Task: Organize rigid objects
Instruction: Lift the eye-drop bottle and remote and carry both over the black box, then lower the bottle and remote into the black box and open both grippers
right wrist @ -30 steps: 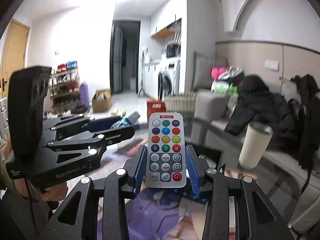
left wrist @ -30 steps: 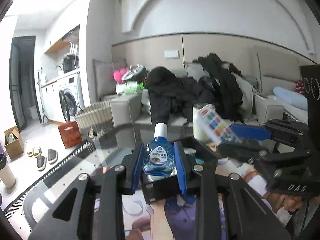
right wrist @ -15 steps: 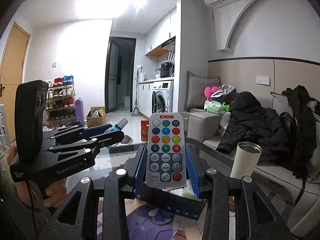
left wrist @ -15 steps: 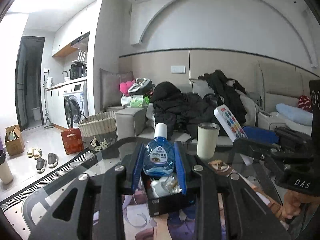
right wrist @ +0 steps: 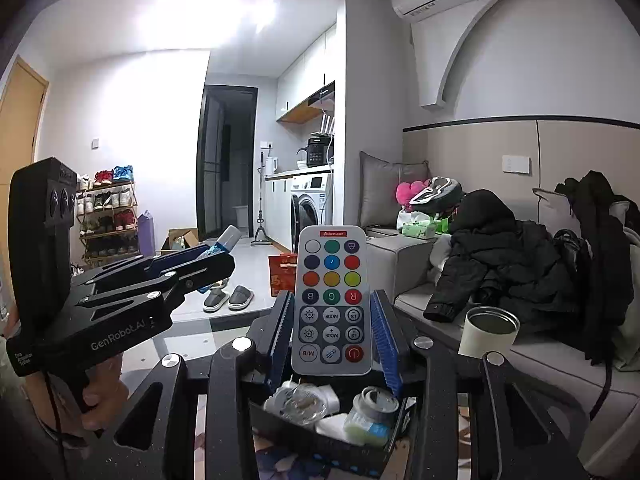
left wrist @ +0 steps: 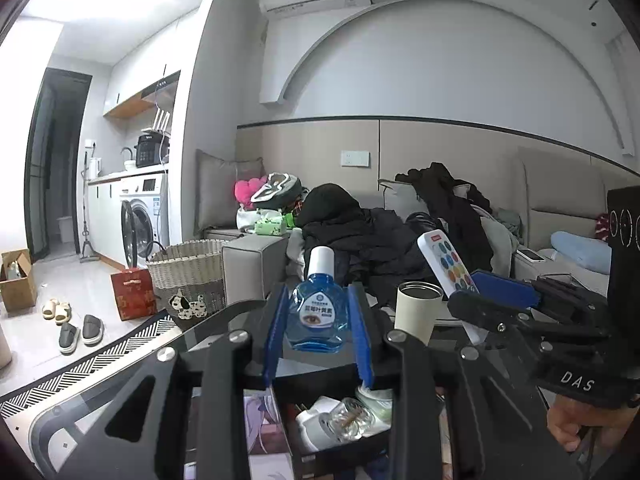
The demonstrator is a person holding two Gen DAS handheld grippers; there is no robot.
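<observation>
Left wrist view shows the left gripper (left wrist: 318, 332) closed on a blue eye-drop bottle (left wrist: 319, 312), which stands upright between the 2 blue pads with its white cap on top. Right wrist view shows the right gripper (right wrist: 334, 332) clamped on a white remote control (right wrist: 333, 300), its coloured buttons facing the camera and its top end pointing up. Both things are held above a black box (right wrist: 320, 444) on the glass worktop (left wrist: 132, 364), which already contains a small glass jar (right wrist: 302, 402) and other small items. I judge that both are held over the box to be placed into it or sorted beside it. A beige cup (right wrist: 489, 332) stands on the worktop, beyond the box.
</observation>
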